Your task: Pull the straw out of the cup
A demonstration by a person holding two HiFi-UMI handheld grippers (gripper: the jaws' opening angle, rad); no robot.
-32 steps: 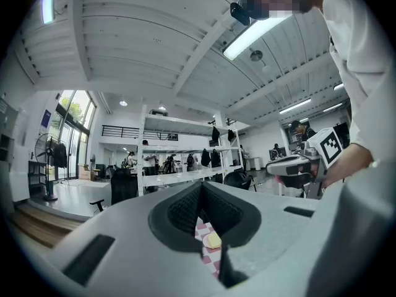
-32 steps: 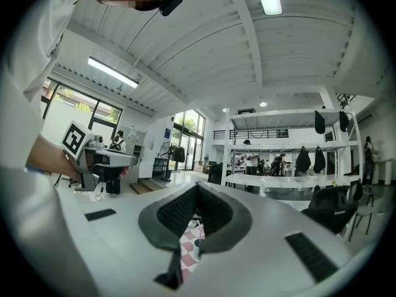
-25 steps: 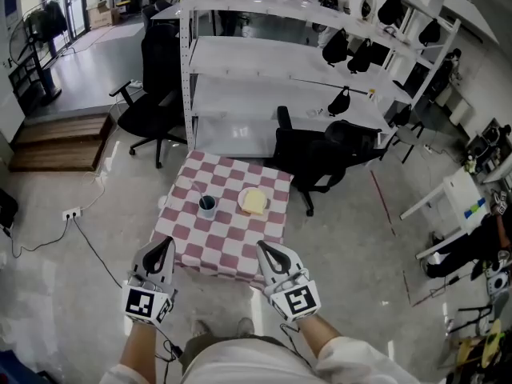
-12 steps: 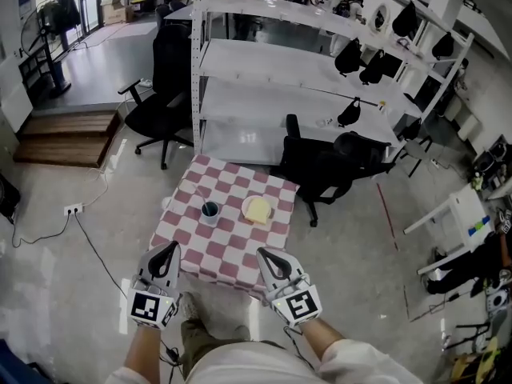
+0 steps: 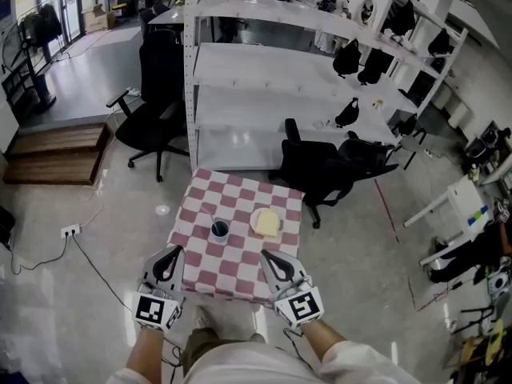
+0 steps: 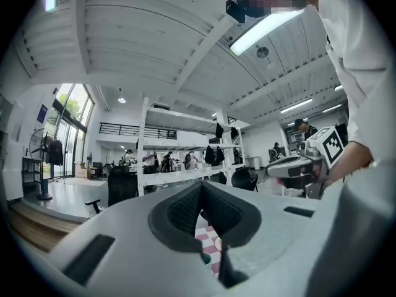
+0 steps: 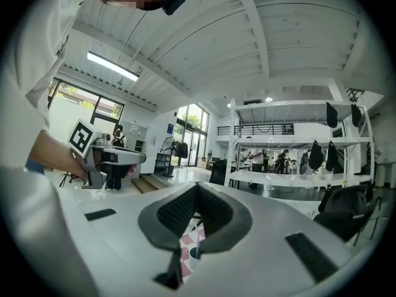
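Two empty grippers, left gripper [image 5: 170, 256] and right gripper [image 5: 269, 258], jaws pressed together, hover short of the checkered table [image 5: 240, 202] | cup [image 5: 220, 230] ahead, midway between them, neither clearly nearer | straw [image 7: 197, 246] stands near-upright in the cup, so the pull likely goes upward.

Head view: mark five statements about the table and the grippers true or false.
1. The cup stands on the checkered table. True.
2. The left gripper and the right gripper are both shut and empty. True.
3. The right gripper holds the straw. False: the straw stands in the cup, apart from both grippers.
4. The yellow food lies to the left of the cup. False: it lies to the cup's right.
5. A black chair stands beyond the table. True.
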